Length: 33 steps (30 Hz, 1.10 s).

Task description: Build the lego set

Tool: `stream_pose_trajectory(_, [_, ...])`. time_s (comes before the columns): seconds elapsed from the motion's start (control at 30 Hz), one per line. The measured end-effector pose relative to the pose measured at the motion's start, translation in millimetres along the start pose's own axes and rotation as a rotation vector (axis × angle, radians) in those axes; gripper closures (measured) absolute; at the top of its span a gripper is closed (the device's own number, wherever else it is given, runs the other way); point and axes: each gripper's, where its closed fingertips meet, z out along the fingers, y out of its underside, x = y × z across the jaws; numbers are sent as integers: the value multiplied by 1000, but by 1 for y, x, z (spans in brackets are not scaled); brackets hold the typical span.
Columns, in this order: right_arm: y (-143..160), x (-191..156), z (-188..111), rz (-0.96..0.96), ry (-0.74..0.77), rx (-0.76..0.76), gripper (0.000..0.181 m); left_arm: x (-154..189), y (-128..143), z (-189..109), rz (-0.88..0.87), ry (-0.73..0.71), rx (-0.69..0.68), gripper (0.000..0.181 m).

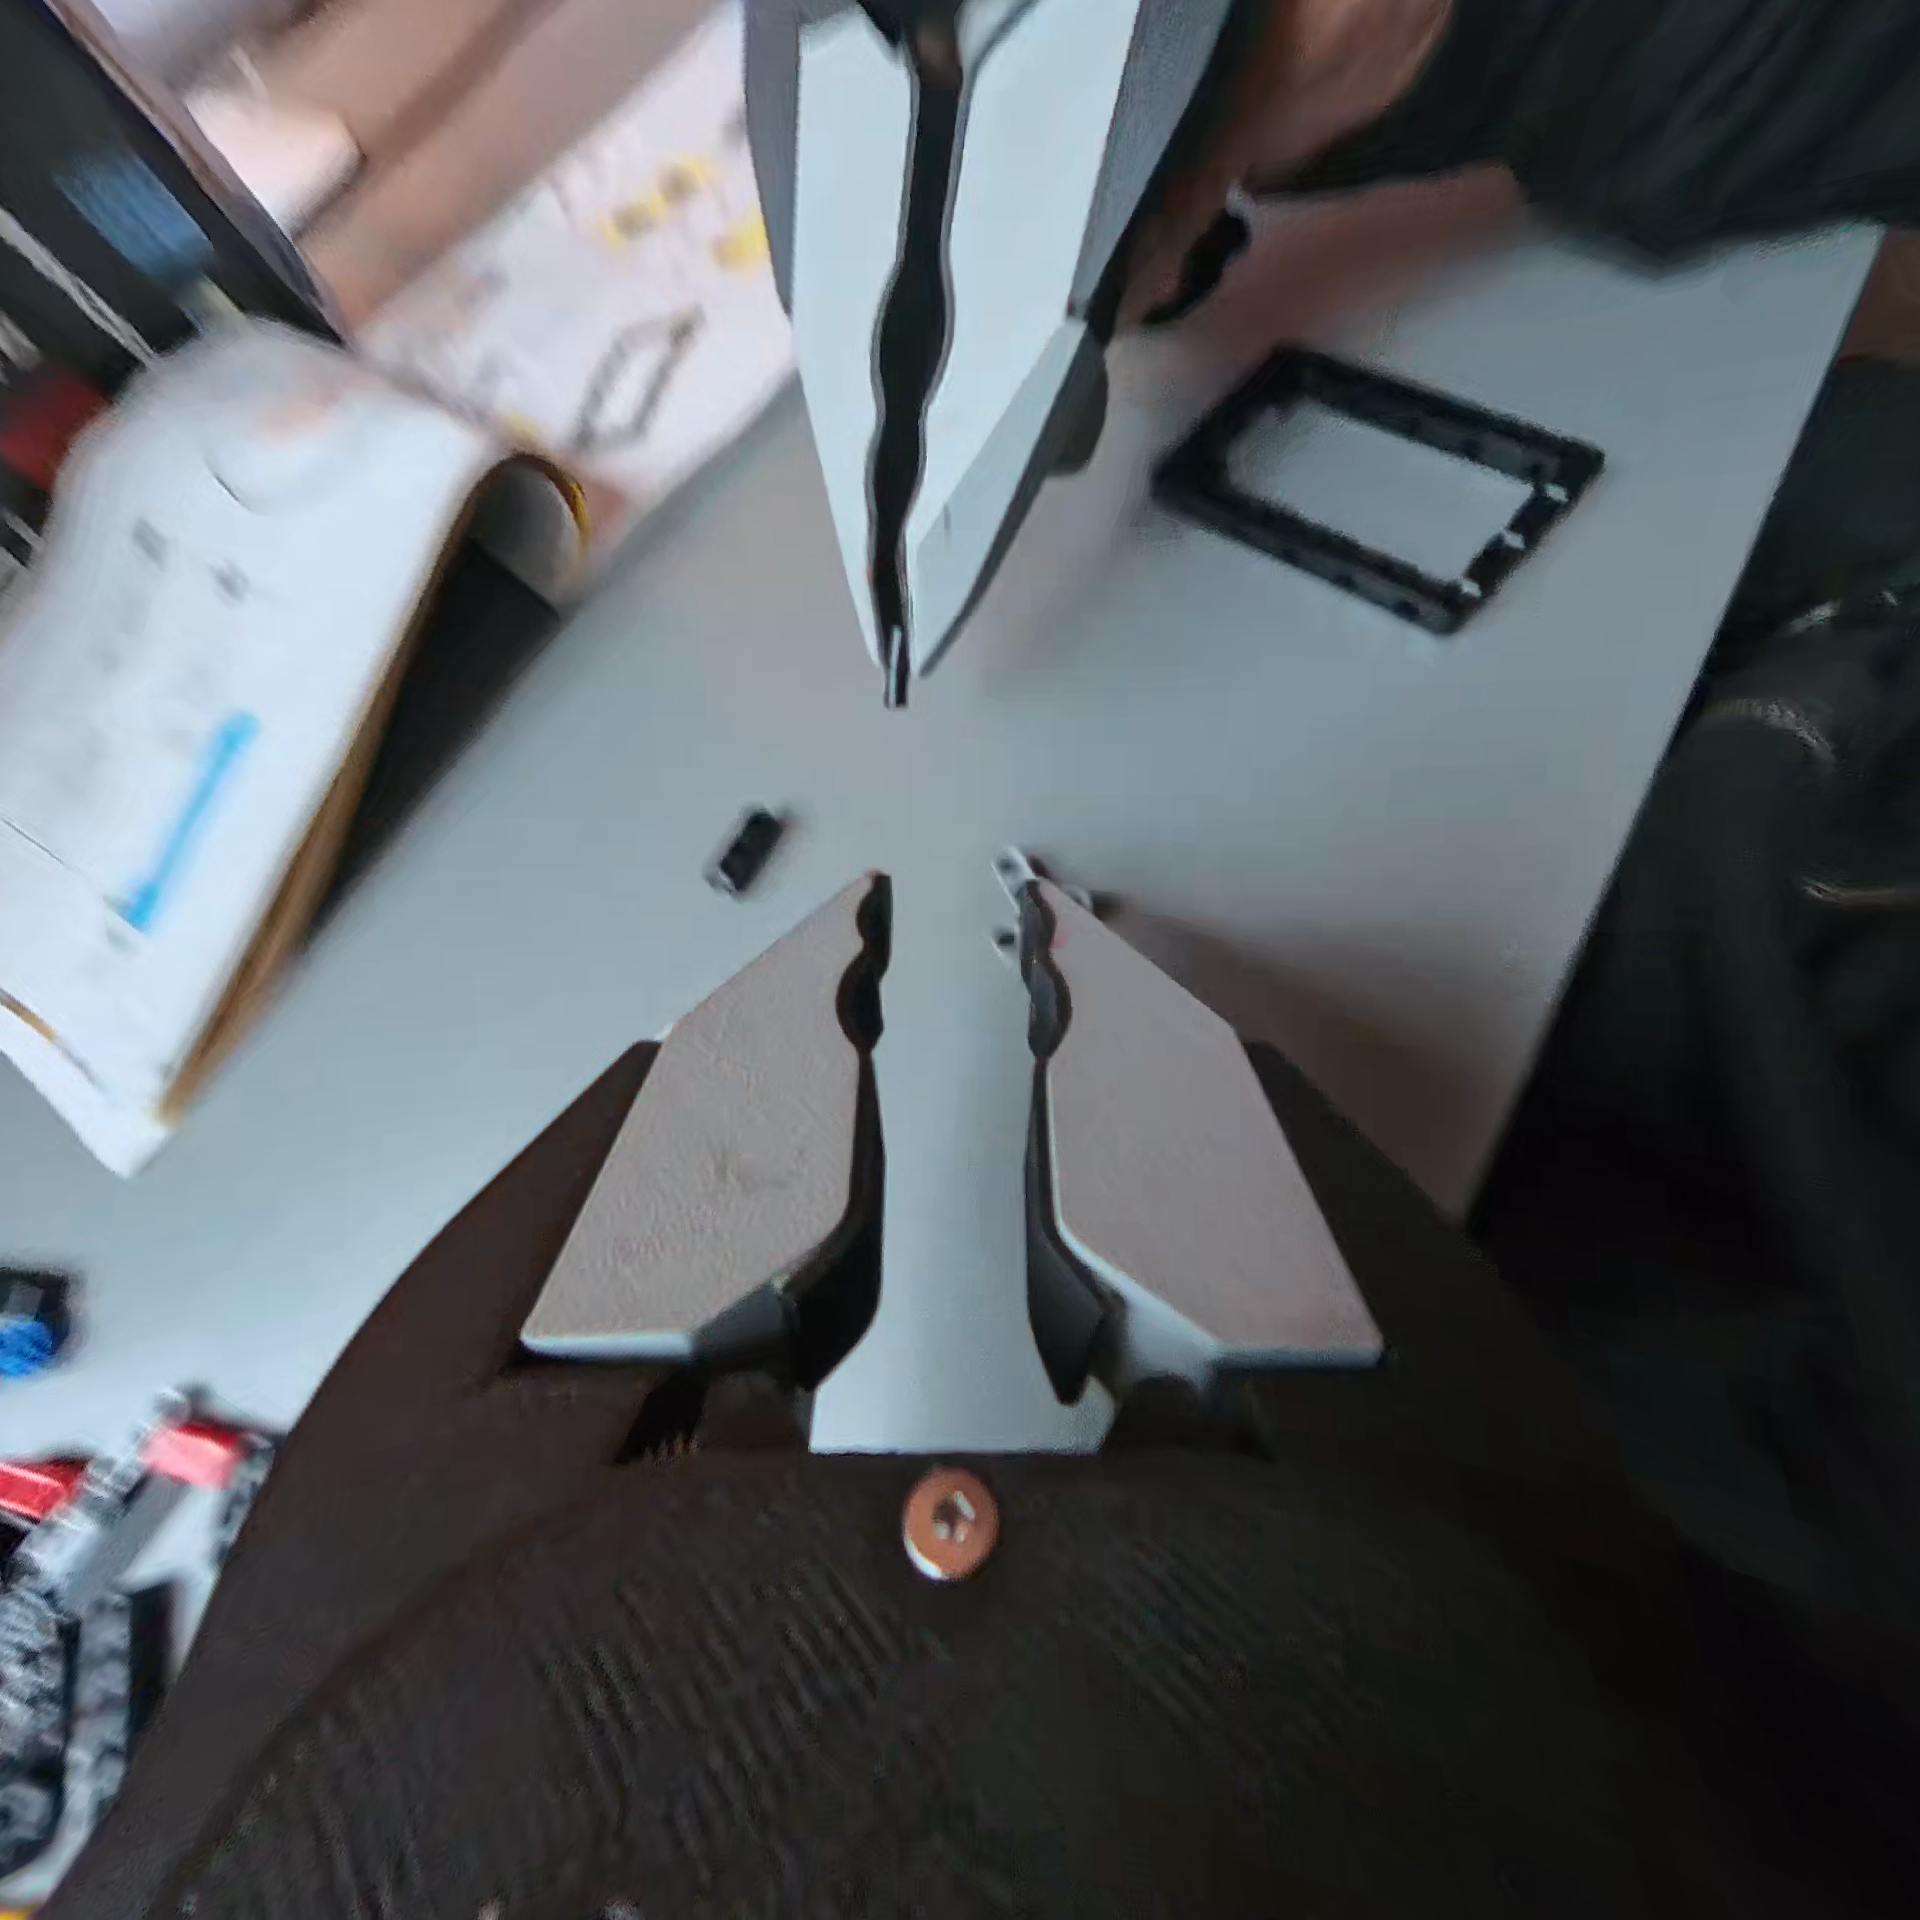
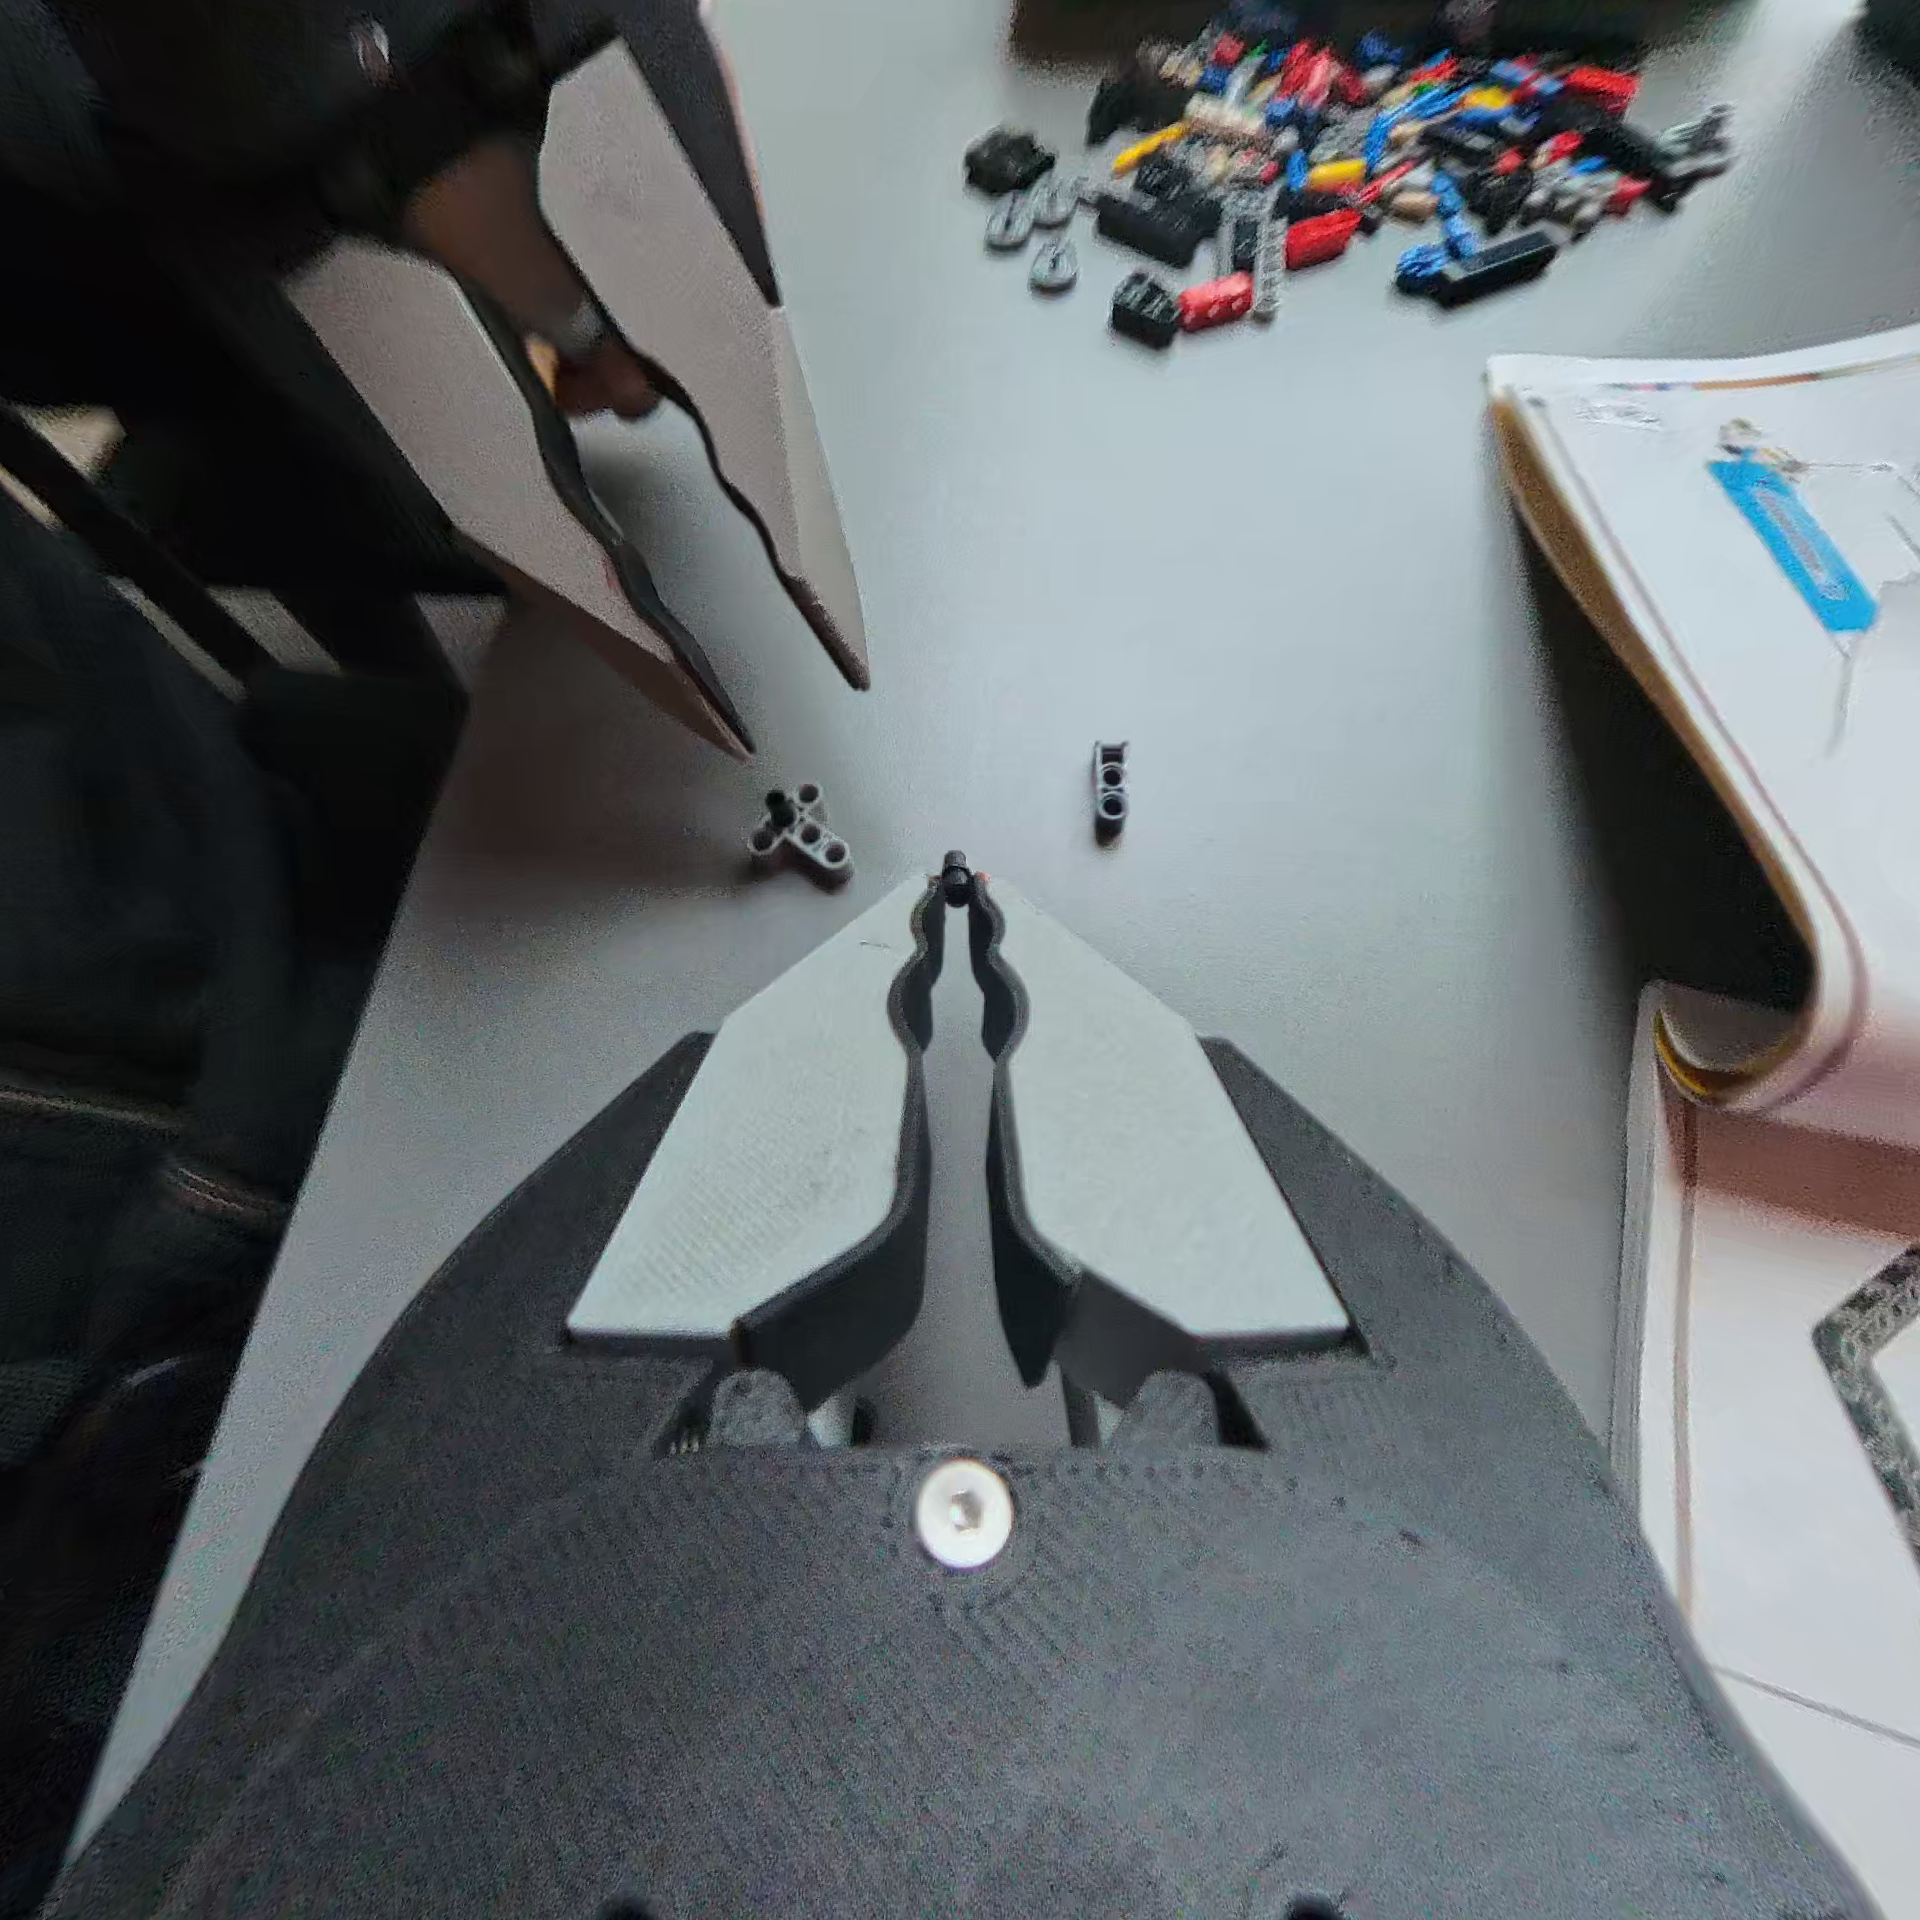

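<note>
A small black pin [image 2: 953, 871], a short round peg of smooth plastic, sits pinched at the very tips of the right gripper [image 2: 954, 883], just above the pale grey table [image 2: 1247, 623]. The jaws of this claw are drawn nearly together around it; their inner edges are wavy black strips, their outer faces flat, light grey and finely ribbed.

Just ahead and to the left lies a grey connector piece [image 2: 800, 836], angular and pierced with round holes, with a black pin standing in it. To the right of it, apart, lies a short dark beam [image 2: 1110, 792] with two round holes. In the left wrist view the same beam [image 1: 746, 850] shows as a blurred dark block, and the connector piece [image 1: 1013, 883] peeps out beside the right-hand fingertip.

The left gripper [image 1: 956, 894] hovers over the table with its jaws parted by a clear gap and nothing between them; its tips are close to the connector piece.

Farther off sits a heap of loose bricks [image 2: 1371, 166] in red, blue, yellow, black and grey. An open instruction booklet [image 2: 1714, 644] with curling glossy pages lies to the right. A black rectangular frame [image 1: 1382, 488] of studded beams lies flat on the table, well apart from the small pieces.
</note>
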Motion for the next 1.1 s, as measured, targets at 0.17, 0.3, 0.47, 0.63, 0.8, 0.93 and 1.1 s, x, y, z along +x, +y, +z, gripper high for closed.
stream_pose_trajectory(0.17, [10, -10, 27, -214, 16, -151, 180, 20, 26, 7, -94, 80, -101, 156])
stream_pose_trajectory(0.3, [13, -18, 31, -272, -26, -196, 180, 7, 25, 13, -97, 45, -107, 155])
stream_pose_trajectory(0.47, [19, -26, 30, -296, -34, -226, 180, -10, 24, 20, -87, 7, -109, 154])
stream_pose_trajectory(0.63, [24, -25, 25, -258, 6, -258, 180, -10, 21, 22, -79, 61, -95, 155])
stream_pose_trajectory(0.8, [18, -27, 15, -221, 3, -285, 180, 10, 11, 6, -103, 217, 10, 148])
stream_pose_trajectory(0.93, [7, -38, 17, -222, -33, -309, 180, 20, 12, 6, -55, 291, 1, 139])
stream_pose_trajectory(1.1, [7, -39, 24, -227, -38, -362, 180, 15, 15, 17, 3, 292, -46, 139])
